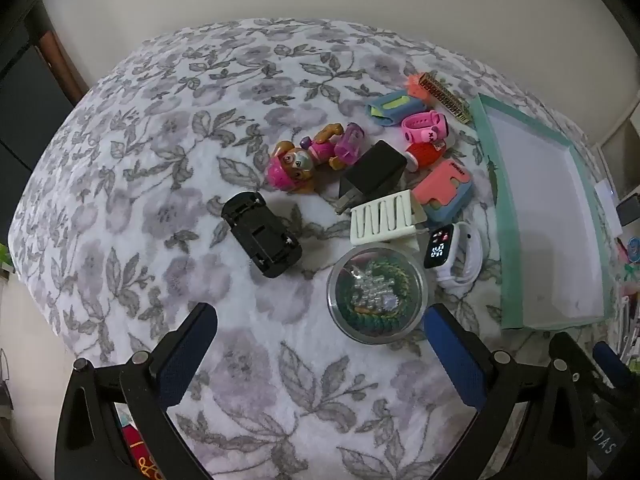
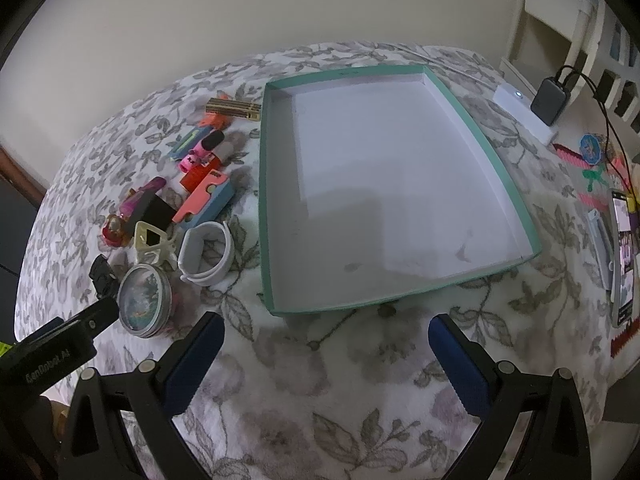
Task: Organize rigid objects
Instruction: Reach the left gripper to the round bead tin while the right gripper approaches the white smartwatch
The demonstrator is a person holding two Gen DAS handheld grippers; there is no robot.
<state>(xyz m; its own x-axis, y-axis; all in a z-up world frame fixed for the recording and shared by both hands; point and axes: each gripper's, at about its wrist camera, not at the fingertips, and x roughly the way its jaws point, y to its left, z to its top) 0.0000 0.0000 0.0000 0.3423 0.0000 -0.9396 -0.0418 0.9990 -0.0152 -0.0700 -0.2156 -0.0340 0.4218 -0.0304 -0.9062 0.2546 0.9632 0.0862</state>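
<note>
The left gripper hangs with its blue-padded fingers spread wide and nothing between them, pointing steeply down at the flowered blanket. Just ahead of its right-hand finger lies the round clear-lidded tin, the nearest item of the cluttered pile. Beyond the tin come the cream ribbed holder and the white smartwatch, then the black charger block, the overturned black toy car off to the left, the pink pup figure and the pink watch further back.

The right gripper is likewise released, fingers wide apart and empty, aimed at the near edge of the teal-rimmed tray, which holds nothing yet. From this view the pile sits to the left of the tray, close beside its left wall but outside it.

The relation that matters is therefore sideways: the objects lie in front of the left gripper, and the tray lies in front of the right one, with the tray to the pile's right. The left hand looks better placed for a first pick, probably the tin, which is round and offers no preferred axis, though its width may nearly fill the spread fingers. The carry would then run rightward over the tray's left wall.
</note>
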